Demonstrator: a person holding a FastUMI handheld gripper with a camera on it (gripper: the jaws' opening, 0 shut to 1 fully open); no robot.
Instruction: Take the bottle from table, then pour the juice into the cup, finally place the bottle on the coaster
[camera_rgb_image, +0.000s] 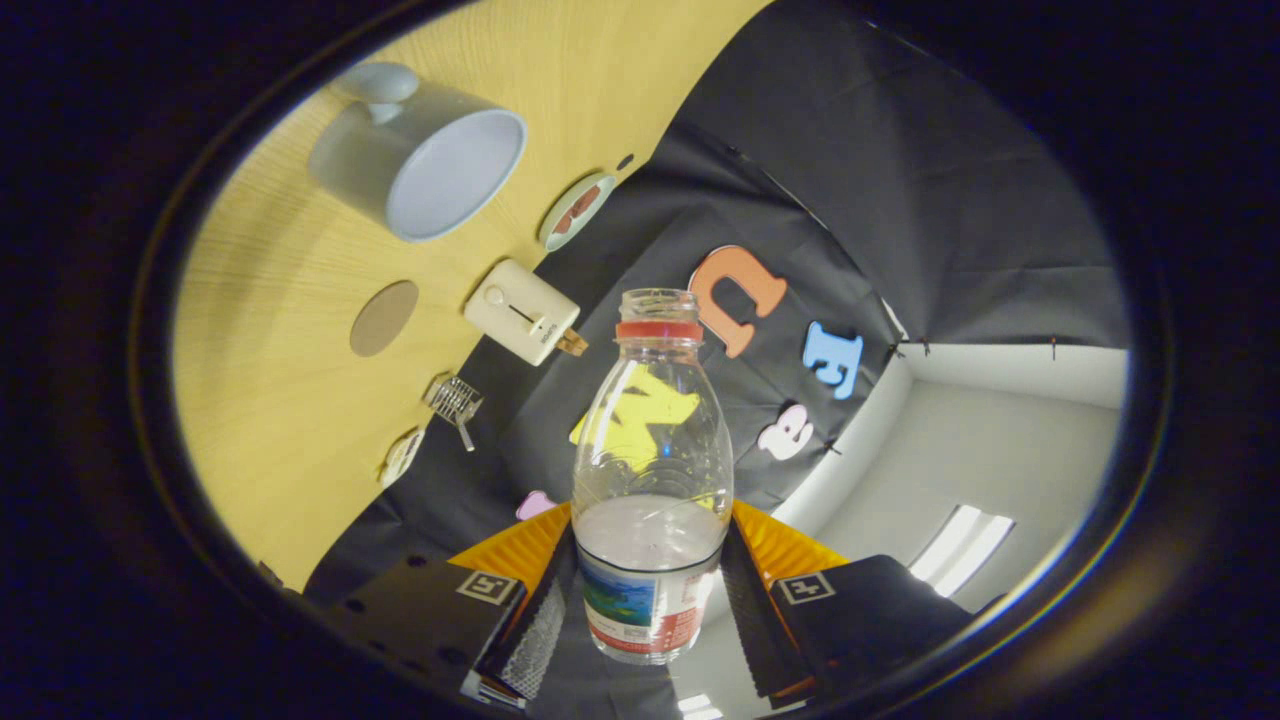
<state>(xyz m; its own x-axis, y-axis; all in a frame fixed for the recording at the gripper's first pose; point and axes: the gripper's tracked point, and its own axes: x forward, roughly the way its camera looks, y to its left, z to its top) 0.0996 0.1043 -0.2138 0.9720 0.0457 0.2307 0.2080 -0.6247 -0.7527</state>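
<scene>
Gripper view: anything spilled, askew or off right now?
No spill seen. The gripper is shut on the uncapped bottle, which still holds some liquid. The view is rolled, so the table tilts steeply; the cup, coaster and toaster sit apart, undisturbed.

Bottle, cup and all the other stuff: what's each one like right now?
bottle: cap off, held between the fingers, some pale juice inside.
gripper: shut on the bottle.
cup: on the table, looks empty.
coaster: on the table, bare.
toaster: on the table, something brown sticking out of its top.
</scene>
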